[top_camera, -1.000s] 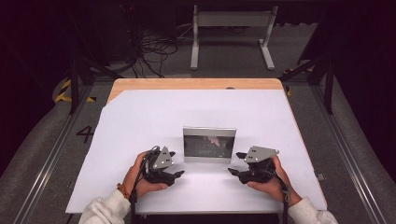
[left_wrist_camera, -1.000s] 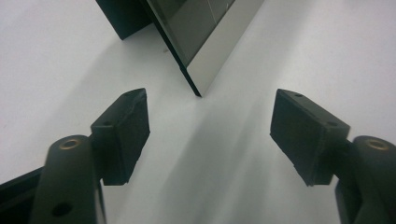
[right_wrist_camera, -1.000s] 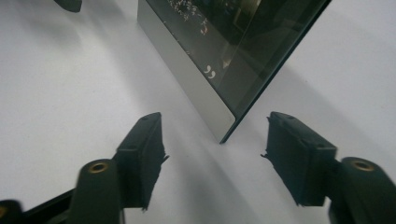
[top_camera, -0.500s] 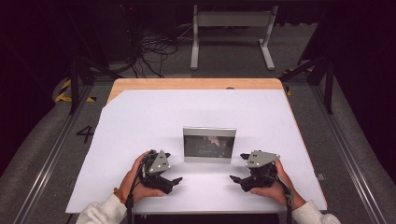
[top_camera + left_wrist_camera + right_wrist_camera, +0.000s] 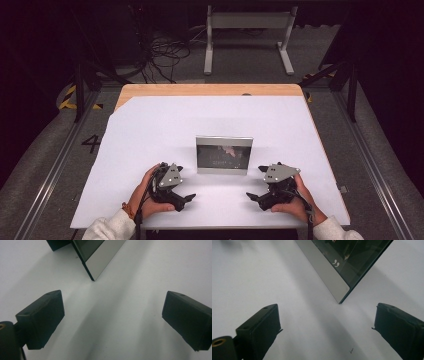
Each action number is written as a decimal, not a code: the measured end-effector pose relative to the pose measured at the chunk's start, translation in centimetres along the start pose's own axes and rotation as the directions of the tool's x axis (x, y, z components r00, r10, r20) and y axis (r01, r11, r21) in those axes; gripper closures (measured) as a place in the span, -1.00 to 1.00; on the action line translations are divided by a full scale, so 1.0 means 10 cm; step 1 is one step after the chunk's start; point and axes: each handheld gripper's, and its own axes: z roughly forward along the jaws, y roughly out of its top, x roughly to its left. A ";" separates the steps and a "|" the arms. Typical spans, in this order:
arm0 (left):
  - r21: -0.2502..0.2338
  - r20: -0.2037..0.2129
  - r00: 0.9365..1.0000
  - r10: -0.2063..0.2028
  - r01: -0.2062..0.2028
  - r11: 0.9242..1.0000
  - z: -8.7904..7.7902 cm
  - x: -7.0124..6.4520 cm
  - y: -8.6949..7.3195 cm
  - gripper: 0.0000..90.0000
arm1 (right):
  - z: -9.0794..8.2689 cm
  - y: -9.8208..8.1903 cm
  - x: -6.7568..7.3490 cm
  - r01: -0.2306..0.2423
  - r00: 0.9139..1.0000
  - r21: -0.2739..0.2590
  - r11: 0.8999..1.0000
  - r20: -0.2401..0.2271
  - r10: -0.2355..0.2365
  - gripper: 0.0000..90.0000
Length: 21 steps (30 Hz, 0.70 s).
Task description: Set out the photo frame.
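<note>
White sheeting covers the table [image 5: 150, 130], with a strip of bare wood showing along the far edge. Picture frame [image 5: 224, 154]: stands upright near the middle of the sheet, glass side facing the person, silver border visible. Left gripper [image 5: 182, 200]: rests on the sheet near the front edge, to the left of the frame and apart from it; its jaws have just been opening and stand wide apart with nothing between them. Right gripper [image 5: 254, 196]: rests to the right of the frame, also apart from it; jaws likewise just opened, wide, with bare sheet between them. Each gripper view shows a lower corner of the frame just ahead of the jaws, untouched
</note>
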 end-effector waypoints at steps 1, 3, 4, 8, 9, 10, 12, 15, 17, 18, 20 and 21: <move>-0.002 -0.002 1.000 -0.004 0.004 1.000 0.00 0.00 0.00 -0.89 | 0.00 0.00 0.00 0.003 1.000 0.001 1.000 0.002 -0.003 -0.88; 0.001 -0.001 1.000 -0.002 0.002 1.000 0.01 0.01 0.00 -0.89 | 0.01 -0.01 0.01 0.007 1.000 0.008 1.000 -0.003 -0.007 -0.89; 0.001 -0.001 1.000 -0.002 0.002 1.000 0.01 0.01 0.00 -0.89 | 0.01 -0.01 0.01 0.007 1.000 0.008 1.000 -0.003 -0.007 -0.89; -0.007 -0.012 1.000 -0.006 0.006 1.000 0.00 0.01 0.00 -0.89 | 0.00 -0.05 0.02 0.014 1.000 0.018 1.000 0.009 -0.014 -0.89; -0.004 -0.016 1.000 -0.002 0.002 1.000 0.00 0.01 0.00 -0.89 | 0.00 -0.05 0.02 0.015 1.000 0.015 1.000 0.008 -0.015 -0.89; -0.004 -0.018 1.000 0.001 -0.001 1.000 -0.01 0.01 0.00 -0.89 | 0.00 -0.05 0.03 0.019 1.000 0.017 1.000 0.013 -0.019 -0.89; -0.010 -0.020 1.000 -0.006 0.006 1.000 -0.02 0.01 0.00 -0.89 | -0.01 -0.05 0.03 0.020 1.000 0.014 1.000 0.016 -0.020 -0.88; -0.034 -0.051 0.998 0.021 -0.023 0.999 -0.07 0.00 0.01 -0.87 | 0.00 -0.05 0.04 0.025 0.999 0.015 1.000 0.020 -0.025 -0.88; -0.069 -0.053 0.999 0.011 -0.015 0.997 -0.10 0.00 0.03 -0.86 | -0.02 -0.04 0.04 0.036 0.999 0.008 0.999 0.033 -0.036 -0.87; -0.085 -0.048 0.999 0.007 -0.011 0.996 -0.12 0.01 0.02 -0.87 | -0.03 -0.04 0.03 0.029 0.999 -0.004 1.000 0.034 -0.028 -0.87; -0.078 -0.052 0.999 0.008 -0.012 0.997 -0.13 0.00 0.02 -0.87 | -0.06 -0.03 0.03 0.010 0.999 -0.024 1.000 0.042 -0.009 -0.86; -0.076 -0.050 0.999 0.009 -0.013 0.997 -0.13 0.00 0.01 -0.87 | -0.06 -0.03 0.03 0.013 0.999 -0.026 1.000 0.040 -0.012 -0.86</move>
